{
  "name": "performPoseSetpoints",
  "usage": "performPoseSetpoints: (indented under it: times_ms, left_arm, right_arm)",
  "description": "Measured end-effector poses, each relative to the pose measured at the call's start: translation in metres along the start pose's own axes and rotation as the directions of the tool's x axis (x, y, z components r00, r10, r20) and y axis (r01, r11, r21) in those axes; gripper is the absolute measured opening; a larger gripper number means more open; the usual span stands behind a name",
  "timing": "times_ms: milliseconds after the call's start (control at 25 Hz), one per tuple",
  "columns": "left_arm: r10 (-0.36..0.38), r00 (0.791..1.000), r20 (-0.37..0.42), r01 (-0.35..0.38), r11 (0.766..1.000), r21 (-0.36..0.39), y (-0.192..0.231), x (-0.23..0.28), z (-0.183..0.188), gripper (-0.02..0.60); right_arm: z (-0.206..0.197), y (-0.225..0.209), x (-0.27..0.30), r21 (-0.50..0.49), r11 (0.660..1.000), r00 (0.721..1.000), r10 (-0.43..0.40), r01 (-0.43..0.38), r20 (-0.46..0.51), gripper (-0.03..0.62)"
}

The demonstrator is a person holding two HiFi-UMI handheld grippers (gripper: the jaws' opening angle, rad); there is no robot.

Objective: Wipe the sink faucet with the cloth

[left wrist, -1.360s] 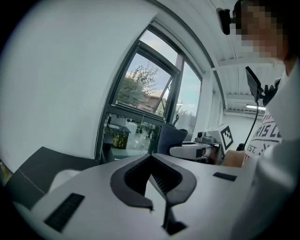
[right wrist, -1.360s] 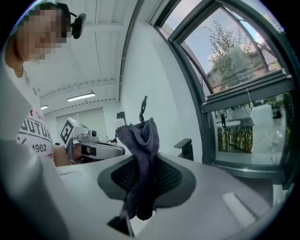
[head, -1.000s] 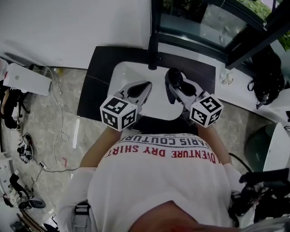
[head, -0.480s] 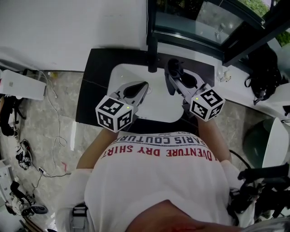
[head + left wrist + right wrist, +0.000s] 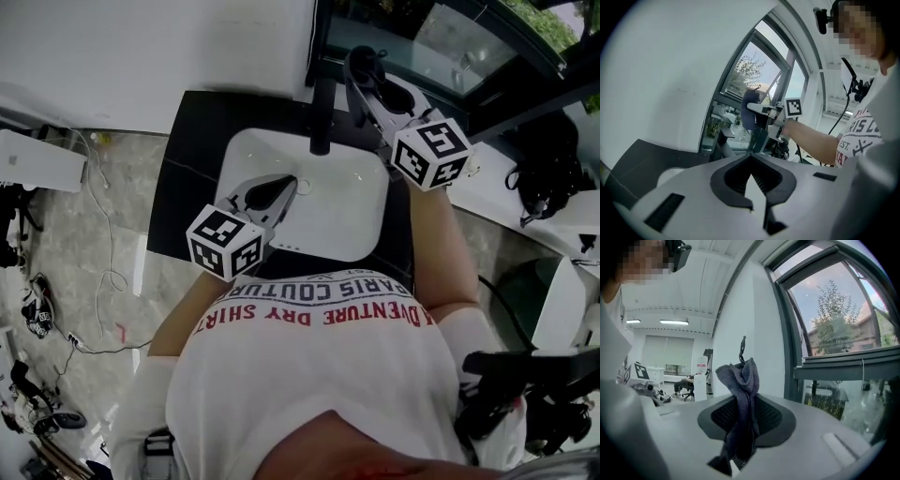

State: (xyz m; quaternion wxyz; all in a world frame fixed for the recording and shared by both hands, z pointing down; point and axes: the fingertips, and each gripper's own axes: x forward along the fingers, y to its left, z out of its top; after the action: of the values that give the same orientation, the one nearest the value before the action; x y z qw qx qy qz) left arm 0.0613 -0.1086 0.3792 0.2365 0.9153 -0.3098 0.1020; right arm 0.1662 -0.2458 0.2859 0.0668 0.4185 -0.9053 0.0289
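The black faucet (image 5: pixel 322 117) stands at the back rim of the white sink (image 5: pixel 352 220). My right gripper (image 5: pixel 363 67) is raised above the counter, just right of the faucet's top, shut on a dark grey-blue cloth (image 5: pixel 360 58). In the right gripper view the cloth (image 5: pixel 740 394) stands bunched up between the jaws of that gripper (image 5: pixel 743 385). My left gripper (image 5: pixel 279 190) hovers over the basin's left half, shut with nothing in it. The left gripper view shows its own closed jaws (image 5: pixel 751 161), the raised cloth (image 5: pixel 749 108) and the faucet (image 5: pixel 721 139).
A dark counter (image 5: pixel 192 178) surrounds the sink. A window with a black frame (image 5: pixel 441 47) runs behind the faucet. A black bag (image 5: pixel 551 169) sits on the right ledge. A white box (image 5: pixel 37 159) and cables (image 5: pixel 112 262) lie on the floor at the left.
My right gripper has risen with the cloth from over the basin to beside the faucet's top, toward the window. My left gripper has drifted slightly back toward the person.
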Motion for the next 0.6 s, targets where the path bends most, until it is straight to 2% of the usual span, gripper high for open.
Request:
performPoseSetpoints:
  times_ms: [320, 600]
  left_arm:
    - [0.060, 0.998, -0.005, -0.061, 0.997, -0.048, 0.030, -0.003, -0.009, 0.002]
    - [0.080, 0.997, -0.006, -0.080, 0.994, -0.070, 0.040, 0.002, -0.011, 0.002]
  right_arm:
    - [-0.052, -0.018, 0.070, -0.040, 0.999, 0.988, 0.010, -0.016, -0.155, 0.077]
    - [-0.078, -0.019, 0.094, -0.005, 0.999, 0.978, 0.041, -0.043, -0.205, 0.077]
